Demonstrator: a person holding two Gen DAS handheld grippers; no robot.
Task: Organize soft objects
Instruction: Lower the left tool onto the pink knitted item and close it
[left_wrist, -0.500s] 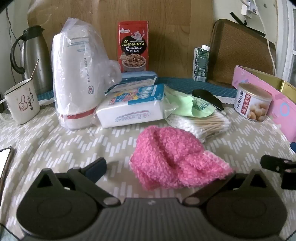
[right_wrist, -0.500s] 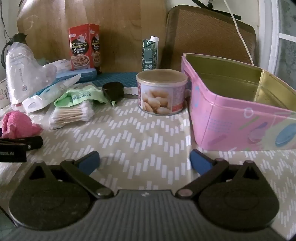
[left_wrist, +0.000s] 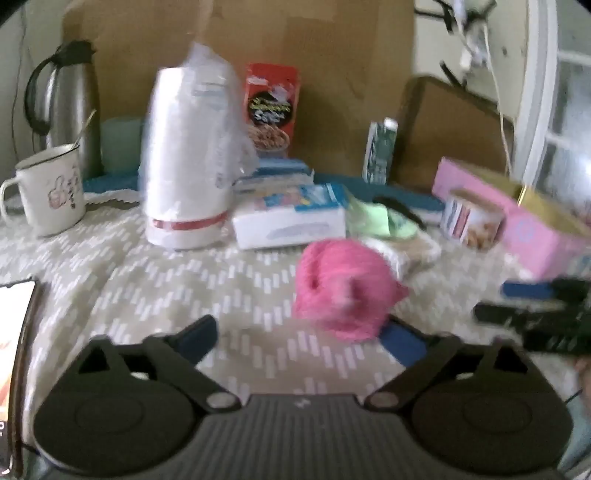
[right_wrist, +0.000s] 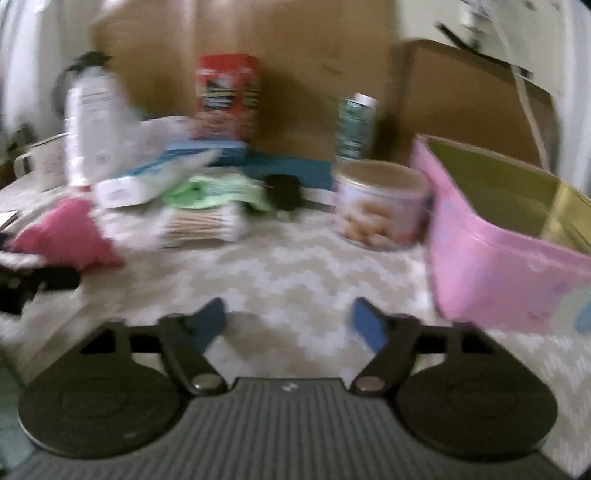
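Pink knit cloth (left_wrist: 343, 291) lies beside parted left tongs (left_wrist: 301, 338).

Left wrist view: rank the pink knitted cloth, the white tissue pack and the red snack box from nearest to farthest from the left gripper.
1. Pink knitted cloth: on the tablecloth, right against the right fingertip of the left gripper.
2. White tissue pack: behind the cloth, mid-table.
3. Red snack box: upright at the back, against the brown board.

Both grippers — left gripper (left_wrist: 299, 334), right gripper (right_wrist: 288, 325) — black linkages, silver pivot screws, blue pads, ribbed grey bases.
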